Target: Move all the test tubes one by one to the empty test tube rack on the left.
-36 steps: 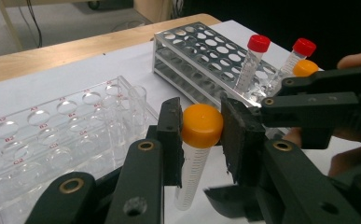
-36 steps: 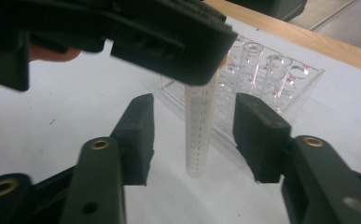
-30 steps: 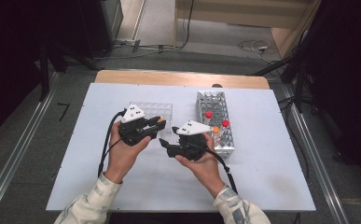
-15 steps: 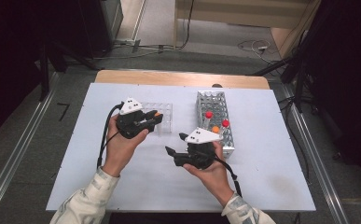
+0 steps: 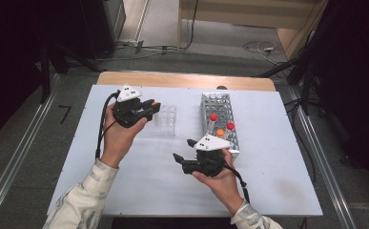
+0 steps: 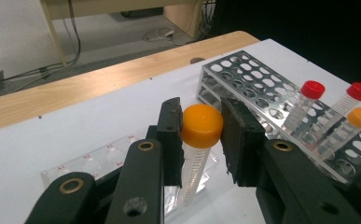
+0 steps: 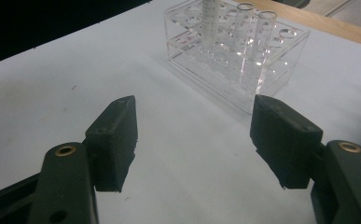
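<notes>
- Left gripper (image 5: 154,106) raised over clear plastic rack (image 5: 165,120), wrist tilted fwd — jaws clenched on orange-capped tube (image 6: 197,140), cap pinched betw. flat black pads, graduated clear body hanging upright.
- Right gripper (image 5: 182,150) low over white table (image 5: 277,191), pointing left — jaws spread wide, just been opening, nothing betw. them.
- Perforated metal rack (image 5: 218,107) just beyond it w/ red- and orange-capped tubes.

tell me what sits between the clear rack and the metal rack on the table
Nothing: in the high view, only bare white table separates the clear rack from the metal rack.
</notes>
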`<act>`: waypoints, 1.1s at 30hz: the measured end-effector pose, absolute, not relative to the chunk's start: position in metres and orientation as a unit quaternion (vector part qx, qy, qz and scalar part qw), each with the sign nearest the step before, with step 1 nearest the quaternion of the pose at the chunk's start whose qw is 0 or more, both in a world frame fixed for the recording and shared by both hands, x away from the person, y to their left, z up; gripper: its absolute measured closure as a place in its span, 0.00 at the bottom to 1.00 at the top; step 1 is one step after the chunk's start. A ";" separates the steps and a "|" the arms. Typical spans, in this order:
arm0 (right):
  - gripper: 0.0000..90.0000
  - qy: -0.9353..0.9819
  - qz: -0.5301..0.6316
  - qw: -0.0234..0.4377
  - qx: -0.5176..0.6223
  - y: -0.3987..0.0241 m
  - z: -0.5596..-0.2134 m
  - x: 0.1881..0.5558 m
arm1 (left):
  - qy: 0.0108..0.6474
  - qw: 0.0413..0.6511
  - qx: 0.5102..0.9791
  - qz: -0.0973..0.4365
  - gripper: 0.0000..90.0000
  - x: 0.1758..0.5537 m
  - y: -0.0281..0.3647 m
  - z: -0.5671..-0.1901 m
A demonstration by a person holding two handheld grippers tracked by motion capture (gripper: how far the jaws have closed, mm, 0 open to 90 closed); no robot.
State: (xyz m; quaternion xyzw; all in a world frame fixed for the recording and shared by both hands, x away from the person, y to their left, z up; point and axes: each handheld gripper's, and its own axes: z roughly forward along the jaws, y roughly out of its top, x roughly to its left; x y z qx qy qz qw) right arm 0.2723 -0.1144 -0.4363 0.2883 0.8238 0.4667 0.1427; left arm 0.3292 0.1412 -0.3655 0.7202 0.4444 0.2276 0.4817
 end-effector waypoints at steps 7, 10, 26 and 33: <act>0.31 0.823 0.469 0.143 0.288 -0.116 -0.436 0.272 | 0.451 0.483 0.713 0.233 0.79 0.337 0.143 -0.360; 0.28 0.823 0.468 0.144 0.288 -0.115 -0.437 0.271 | 0.453 0.482 0.712 0.235 0.79 0.341 0.142 -0.360; 0.27 0.820 0.474 0.141 0.287 -0.117 -0.435 0.269 | 0.464 0.476 0.705 0.246 0.79 0.350 0.140 -0.365; 0.27 0.818 0.475 0.144 0.289 -0.118 -0.434 0.269 | 0.472 0.475 0.702 0.243 0.79 0.352 0.140 -0.376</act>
